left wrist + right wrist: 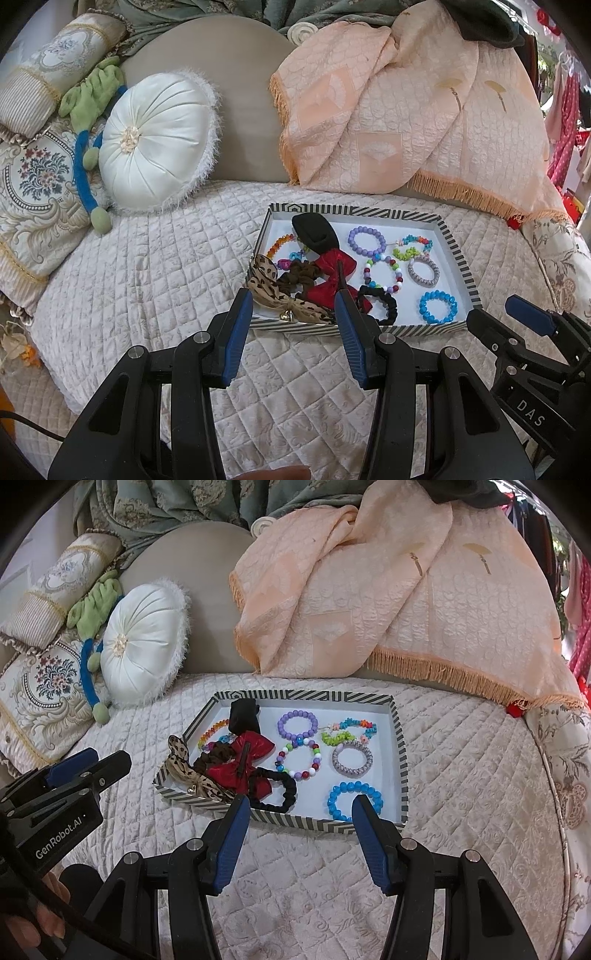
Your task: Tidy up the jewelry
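Soft, even daylight; sharp centre, heavy fisheye edge warping.

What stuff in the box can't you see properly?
- Rainbow bracelet: in both views, the black hair clip and red bow cover its right part.
- Brown scrunchie: mostly under the red bow and leopard bow.
- Black scrunchie: in the left view, the left gripper finger hides its near-left part.
- Blue bracelet: in the right view, the right gripper finger covers its right edge.

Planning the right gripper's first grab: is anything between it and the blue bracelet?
Nothing visible. The right gripper is open just short of the tray's near wall, and the blue bracelet lies alone just beyond it.
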Demonstrator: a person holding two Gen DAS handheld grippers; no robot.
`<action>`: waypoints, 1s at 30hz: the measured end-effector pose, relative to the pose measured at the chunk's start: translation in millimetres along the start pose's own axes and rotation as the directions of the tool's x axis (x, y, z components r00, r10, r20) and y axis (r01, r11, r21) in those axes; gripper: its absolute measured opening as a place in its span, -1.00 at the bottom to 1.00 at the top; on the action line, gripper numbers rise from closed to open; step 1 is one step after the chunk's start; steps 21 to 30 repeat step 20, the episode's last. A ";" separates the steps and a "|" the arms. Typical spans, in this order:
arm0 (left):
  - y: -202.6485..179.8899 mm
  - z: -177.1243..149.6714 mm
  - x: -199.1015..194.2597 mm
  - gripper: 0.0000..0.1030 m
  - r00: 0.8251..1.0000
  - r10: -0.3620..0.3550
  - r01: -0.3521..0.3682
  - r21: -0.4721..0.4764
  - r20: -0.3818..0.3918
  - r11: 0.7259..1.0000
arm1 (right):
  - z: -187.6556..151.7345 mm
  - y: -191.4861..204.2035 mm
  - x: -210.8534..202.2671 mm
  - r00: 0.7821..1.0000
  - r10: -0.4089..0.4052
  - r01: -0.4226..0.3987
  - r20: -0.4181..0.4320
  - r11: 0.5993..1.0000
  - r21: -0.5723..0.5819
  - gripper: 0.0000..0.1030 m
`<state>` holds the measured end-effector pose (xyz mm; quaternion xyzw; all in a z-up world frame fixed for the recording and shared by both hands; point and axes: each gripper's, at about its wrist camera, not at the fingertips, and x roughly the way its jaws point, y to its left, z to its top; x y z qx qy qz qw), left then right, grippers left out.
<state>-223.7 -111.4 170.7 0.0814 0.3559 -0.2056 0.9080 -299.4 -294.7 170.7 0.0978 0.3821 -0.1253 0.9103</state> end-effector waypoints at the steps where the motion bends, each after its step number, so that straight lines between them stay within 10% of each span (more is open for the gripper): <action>1: 0.0 0.0 0.0 -0.11 1.000 0.000 0.000 0.000 0.000 1.000 | 0.1 0.2 -0.1 1.000 0.000 0.000 0.000 1.000 0.000 0.07; 30: 1.3 -5.2 6.2 -0.11 1.000 0.009 -0.009 0.008 -0.013 1.000 | 0.2 -9.2 9.2 1.000 0.011 -0.011 -0.015 1.000 0.009 0.07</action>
